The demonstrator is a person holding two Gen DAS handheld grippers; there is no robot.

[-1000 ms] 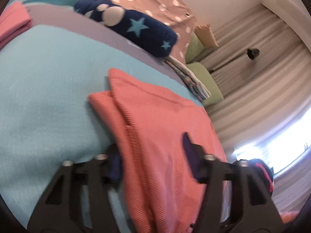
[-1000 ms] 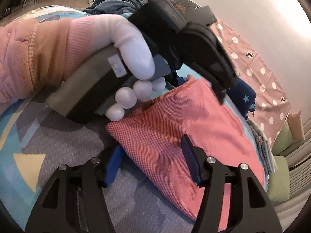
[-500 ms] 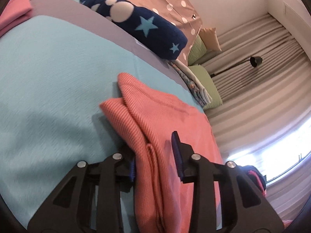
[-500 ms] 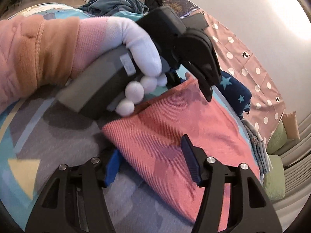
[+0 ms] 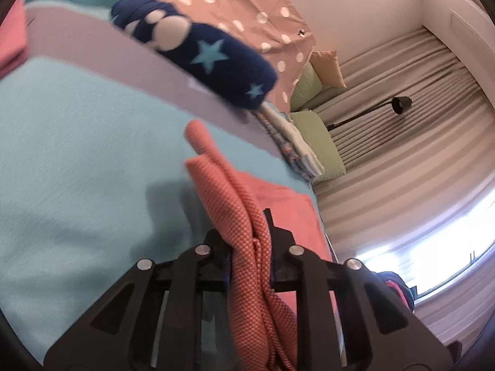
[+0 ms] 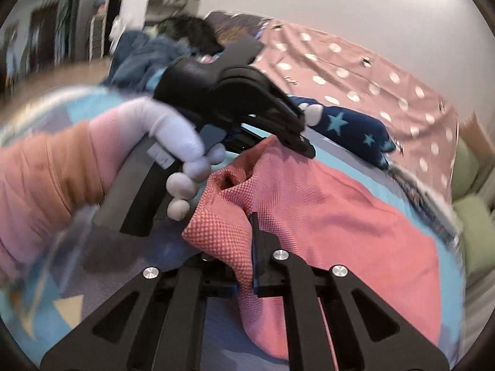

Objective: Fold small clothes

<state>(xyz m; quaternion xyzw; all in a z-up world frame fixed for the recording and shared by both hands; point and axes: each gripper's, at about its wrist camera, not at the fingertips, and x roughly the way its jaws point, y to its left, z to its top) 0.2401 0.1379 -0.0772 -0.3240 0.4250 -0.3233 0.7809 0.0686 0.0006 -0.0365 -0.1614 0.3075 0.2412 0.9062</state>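
So both claws have just been closing, and each one has cloth between its pads now. The left claw point(image 5: 249, 241) is clamped on a bunched-up ridge of the pink garment point(image 5: 225, 198), and the right claw point(image 6: 247, 247) is pinched tight on another corner of the same pink garment point(image 6: 324, 216), with the fabric puckered up right at the pads.

The thing the next move hangs on, as far as I can judge: the garment's long run goes away from both claws, out across the bed point(image 5: 77, 154) toward the far edge near the navy star blanket point(image 5: 198, 52). From the right wrist view the gloved hand point(image 6: 173, 142) holding the left claw sits just to the left of the right claw, so the two grips are close together along one edge of the garment. The rest of it lies flat on the bedspread ahead and to the right.

Neither hand is really nearer, both are already on it. My guess is the fold means carrying that held edge forward over the flat part. Watch the bunching at the left claw, it looks like several layers are caught, so the fold may come out lumpy.
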